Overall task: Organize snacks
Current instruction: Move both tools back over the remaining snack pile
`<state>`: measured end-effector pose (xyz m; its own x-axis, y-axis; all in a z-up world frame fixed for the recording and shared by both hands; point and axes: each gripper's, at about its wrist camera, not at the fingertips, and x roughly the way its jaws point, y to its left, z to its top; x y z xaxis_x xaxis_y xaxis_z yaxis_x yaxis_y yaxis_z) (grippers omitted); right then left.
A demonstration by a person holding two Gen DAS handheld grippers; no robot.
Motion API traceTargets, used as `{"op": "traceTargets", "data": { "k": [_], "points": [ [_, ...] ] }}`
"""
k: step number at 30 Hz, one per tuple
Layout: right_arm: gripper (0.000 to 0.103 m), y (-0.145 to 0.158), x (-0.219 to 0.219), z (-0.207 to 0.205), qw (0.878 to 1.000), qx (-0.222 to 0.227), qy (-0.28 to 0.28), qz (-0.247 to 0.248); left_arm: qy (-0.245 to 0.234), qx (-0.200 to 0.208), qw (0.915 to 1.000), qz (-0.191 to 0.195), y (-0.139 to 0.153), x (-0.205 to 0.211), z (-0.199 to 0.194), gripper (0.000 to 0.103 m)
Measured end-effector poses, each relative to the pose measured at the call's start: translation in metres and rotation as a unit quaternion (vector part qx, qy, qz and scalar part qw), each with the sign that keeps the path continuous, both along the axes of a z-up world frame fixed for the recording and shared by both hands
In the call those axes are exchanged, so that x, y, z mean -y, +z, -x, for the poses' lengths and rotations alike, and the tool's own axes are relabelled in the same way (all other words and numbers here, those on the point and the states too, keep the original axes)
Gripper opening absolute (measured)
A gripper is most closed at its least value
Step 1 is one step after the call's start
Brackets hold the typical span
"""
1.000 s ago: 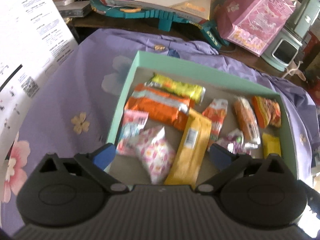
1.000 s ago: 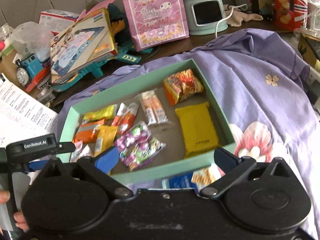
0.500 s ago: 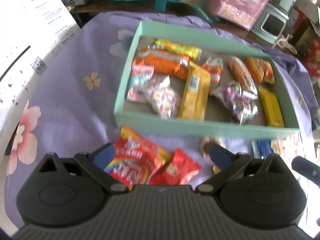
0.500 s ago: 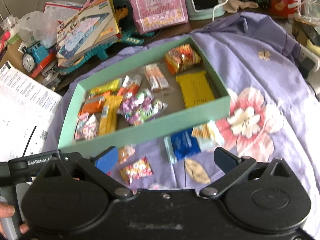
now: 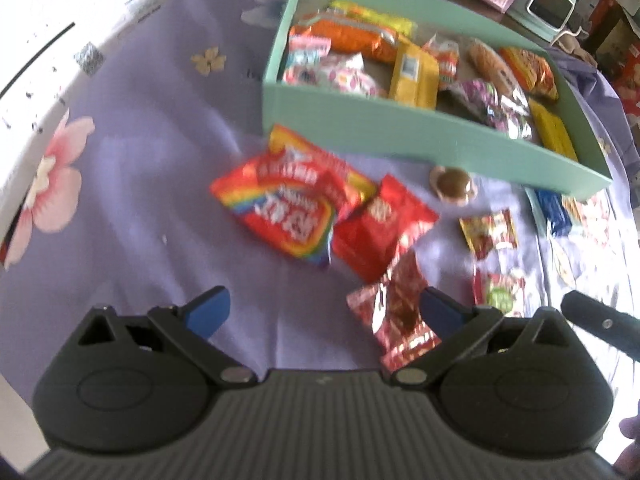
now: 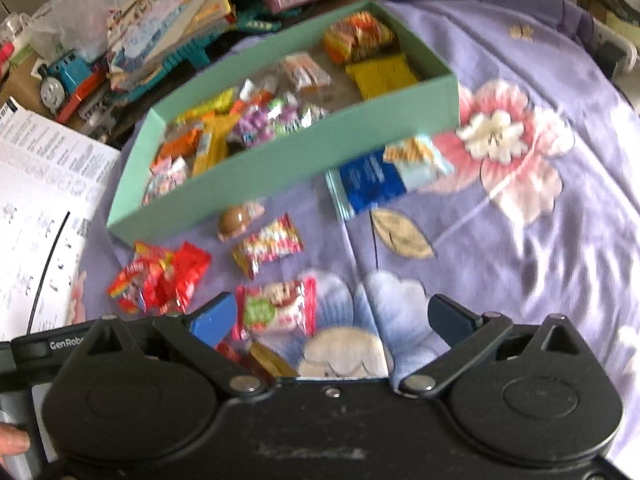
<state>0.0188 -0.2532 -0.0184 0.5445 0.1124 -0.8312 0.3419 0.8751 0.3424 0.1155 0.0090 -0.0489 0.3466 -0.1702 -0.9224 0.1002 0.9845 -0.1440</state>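
So, both my tongs gape empty: left gripper (image 5: 320, 308) just above a crinkly red foil packet (image 5: 394, 312), right gripper (image 6: 332, 316) over a pink-and-green candy packet (image 6: 276, 312). Farther off, a red rainbow-striped bag (image 5: 288, 204) on the purple floral cloth (image 5: 140, 168), then the mint-green cardboard box (image 5: 360, 120) full of snacks.

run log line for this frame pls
left gripper: open, empty | right gripper: open, empty | loose snacks on cloth | box part-filled
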Motion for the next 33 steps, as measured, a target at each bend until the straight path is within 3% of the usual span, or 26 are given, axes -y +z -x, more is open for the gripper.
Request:
{"op": "traceTargets", "data": {
  "k": [7, 13, 17, 23, 26, 31, 33],
  "points": [
    [0.103, -0.006, 0.014, 0.005, 1.000, -0.003, -0.027, 0.008, 0.011, -0.008, 0.9999, -0.001, -0.008, 0.015, 0.004, 0.103],
    [0.103, -0.008, 0.027, 0.001, 0.999, -0.003, -0.040, 0.021, -0.019, 0.013, 0.9992, -0.034, -0.014, 0.038, 0.006, 0.103],
    [0.103, -0.006, 0.035, -0.015, 0.998, 0.008, -0.043, 0.044, -0.042, 0.038, 0.9967, -0.057, -0.015, 0.041, 0.009, 0.103],
    [0.103, -0.005, 0.042, -0.057, 0.994, 0.029, -0.036, 0.095, -0.032, 0.040, 0.9970, -0.058, -0.017, 0.022, 0.004, 0.103],
    [0.092, -0.012, 0.042, -0.074, 0.992, 0.026, -0.020, 0.123, -0.025, 0.041, 0.9974, -0.054, -0.018, 0.012, 0.002, 0.103],
    [0.073, -0.023, 0.044, -0.092, 0.992, 0.013, -0.002, 0.126, -0.031, 0.050, 0.9969, -0.052, -0.020, 0.009, 0.001, 0.103],
    [0.071, -0.028, 0.046, -0.095, 0.993, 0.011, -0.001, 0.116, -0.036, 0.054, 0.9963, -0.057, -0.021, 0.011, 0.000, 0.103]
  ]
}}
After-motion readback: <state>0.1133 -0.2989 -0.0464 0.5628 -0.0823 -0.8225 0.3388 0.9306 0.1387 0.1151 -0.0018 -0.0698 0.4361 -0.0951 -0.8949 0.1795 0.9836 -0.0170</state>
